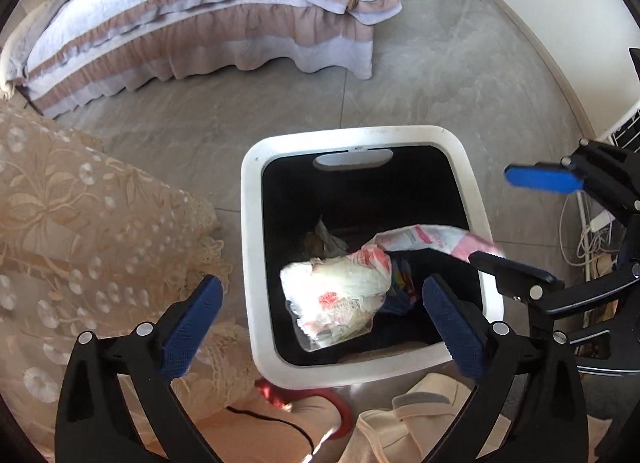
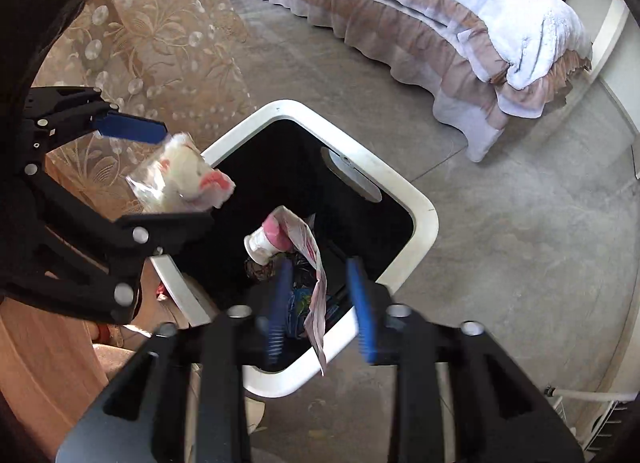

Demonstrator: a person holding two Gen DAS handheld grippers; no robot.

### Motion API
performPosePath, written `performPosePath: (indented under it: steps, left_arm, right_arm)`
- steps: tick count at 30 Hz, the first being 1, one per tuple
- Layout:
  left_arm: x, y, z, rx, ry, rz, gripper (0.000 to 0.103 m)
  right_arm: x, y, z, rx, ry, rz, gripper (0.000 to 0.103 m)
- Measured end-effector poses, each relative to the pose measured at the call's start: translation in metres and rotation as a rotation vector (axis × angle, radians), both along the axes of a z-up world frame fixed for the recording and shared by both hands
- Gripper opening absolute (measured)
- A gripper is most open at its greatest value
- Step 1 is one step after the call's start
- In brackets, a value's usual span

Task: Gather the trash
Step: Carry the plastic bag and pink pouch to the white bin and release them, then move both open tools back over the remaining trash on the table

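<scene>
both grippers (left (image 1: pixel 320 327), right (image 2: pixel 322 311)) gape, gripping nothing; wrappers (image 1: pixel 340 295) over bin (image 1: pixel 256 263)

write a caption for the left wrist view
Both grippers open over the white bin, crumpled bag and wrapper dropping in.

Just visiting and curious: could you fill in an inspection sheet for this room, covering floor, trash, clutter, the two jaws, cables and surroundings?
Surface: grey stone-look tiled floor, bare around the bin.
Job's things: white-rimmed square trash bin with black inside, some trash at the bottom; crumpled white-and-red plastic bag over its opening; long pink-and-white printed wrapper over it too.
Clutter: red item on the floor beside the bin.
Grippers: left gripper jaws wide open; right gripper jaws open, pressing nothing.
Cables: white cords by the wall.
Surroundings: bed with white quilt and pink ruffles; beige floral lace cloth.
</scene>
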State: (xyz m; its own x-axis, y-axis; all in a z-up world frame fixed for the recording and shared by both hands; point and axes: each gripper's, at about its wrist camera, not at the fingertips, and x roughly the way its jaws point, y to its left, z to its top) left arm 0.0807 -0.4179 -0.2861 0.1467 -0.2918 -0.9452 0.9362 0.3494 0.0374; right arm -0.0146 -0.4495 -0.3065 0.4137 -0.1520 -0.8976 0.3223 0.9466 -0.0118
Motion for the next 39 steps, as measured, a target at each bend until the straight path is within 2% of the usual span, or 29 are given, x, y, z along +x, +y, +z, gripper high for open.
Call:
performPosePath:
  steps: [1,11,19,31,39]
  left_arm:
    - [-0.001,0.0,0.0,-0.003,0.003,-0.01,0.098]
    - [-0.011,0.002,0.009,-0.025,-0.013,-0.045,0.098]
    - [-0.01,0.01,0.027,-0.053,-0.043,-0.031,0.098]
    - [-0.01,0.037,0.073,-0.143,-0.11,0.015,0.098]
    - [-0.006,0.071,0.111,-0.224,-0.152,0.095,0.098]
  right_arm:
    - [-0.002,-0.001,-0.001,-0.022,-0.002,0.003,0.1]
    - [-0.009,-0.002,0.005,-0.06,-0.007,0.055,0.098]
    - [-0.006,0.003,0.02,-0.088,-0.04,0.071,0.098]
    - [-0.006,0.01,0.066,-0.117,-0.158,0.07,0.098]
    - [-0.006,0.021,0.102,-0.129,-0.26,0.072,0.098]
